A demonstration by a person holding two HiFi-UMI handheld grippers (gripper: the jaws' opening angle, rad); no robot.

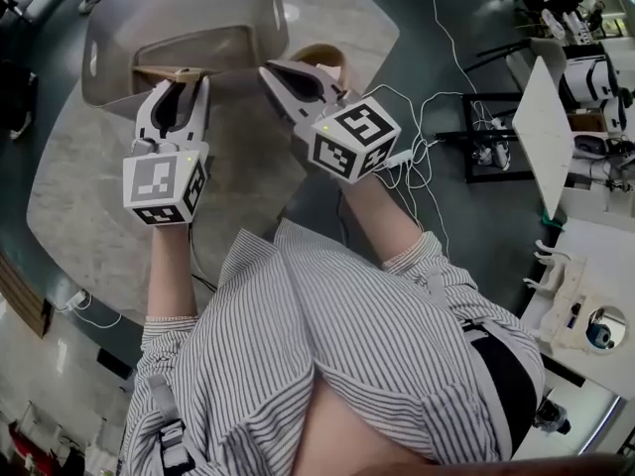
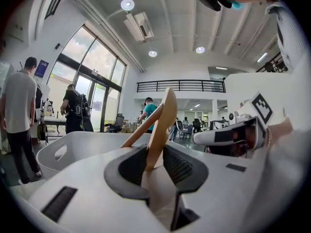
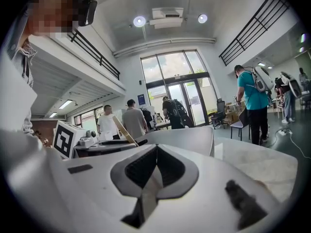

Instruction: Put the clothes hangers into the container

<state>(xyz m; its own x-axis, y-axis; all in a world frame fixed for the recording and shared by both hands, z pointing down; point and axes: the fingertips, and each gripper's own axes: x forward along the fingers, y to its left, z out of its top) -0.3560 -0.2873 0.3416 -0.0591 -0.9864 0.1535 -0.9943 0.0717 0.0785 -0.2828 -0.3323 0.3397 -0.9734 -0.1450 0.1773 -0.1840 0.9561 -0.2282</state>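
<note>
Head view, steeply down: the left gripper (image 1: 182, 87) sits at about 10 o'clock from the picture's centre. Its tips reach the near edge of the container (image 1: 248, 8), a pale tub standing toward 12 o'clock on the round, stone-patterned table (image 1: 99, 196). A wooden hanger (image 1: 159, 71) lies crosswise at those tips, level with the tub's near wall.

In the left gripper view the fingers are narrowed onto the wooden hanger, with a dark pad on either side of one wooden arm. That arm rises tilted toward 1 o'clock, and a second arm slants down toward 9 o'clock (the hook cannot be made out). The tub's rim, with a hand slot in its wall, fills the 9 o'clock side beyond the jaws.

The right gripper (image 1: 270, 71) lies just beside the left one, at its 3 o'clock, with its tips also near the tub's rim. In the right gripper view its fingers are pressed together with nothing between them. There the tub's wall stands at 1 o'clock beyond the tips and the hanger at 10 o'clock. Several people (image 3: 131, 120) stand before tall glass doors (image 3: 184, 96) at 12 o'clock.
</note>
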